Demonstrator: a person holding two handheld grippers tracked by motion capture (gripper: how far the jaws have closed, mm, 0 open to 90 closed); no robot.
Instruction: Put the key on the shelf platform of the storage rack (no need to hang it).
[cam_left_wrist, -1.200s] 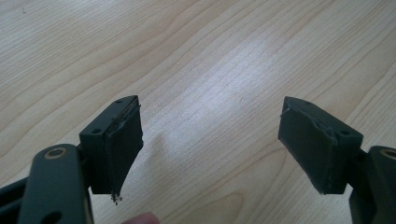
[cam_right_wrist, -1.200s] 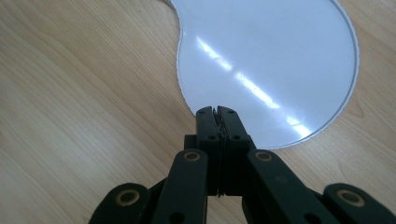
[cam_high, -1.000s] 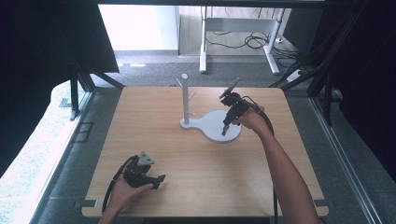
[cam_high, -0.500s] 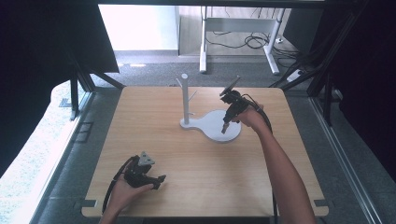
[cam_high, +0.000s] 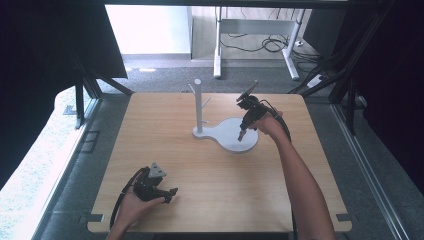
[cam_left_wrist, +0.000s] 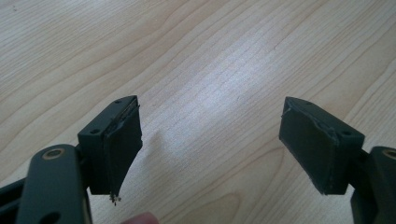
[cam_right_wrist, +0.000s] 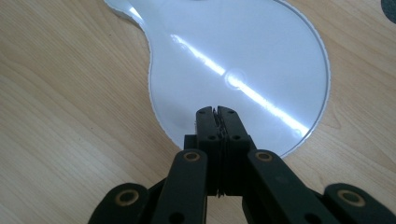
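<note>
Right gripper (cam_high: 242, 136): jaws pressed together, empty, tips over white stand base (cam_high: 227, 136). Left gripper (cam_high: 170, 192): jaws spread, empty, over bare table (cam_high: 150, 125).

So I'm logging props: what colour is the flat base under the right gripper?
White and glossy, the base shows best in the right gripper view.

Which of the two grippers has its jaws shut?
The right gripper, poised over the white stand base, has its jaws pressed together with nothing between them. The left gripper stands wide open over bare table.
</note>
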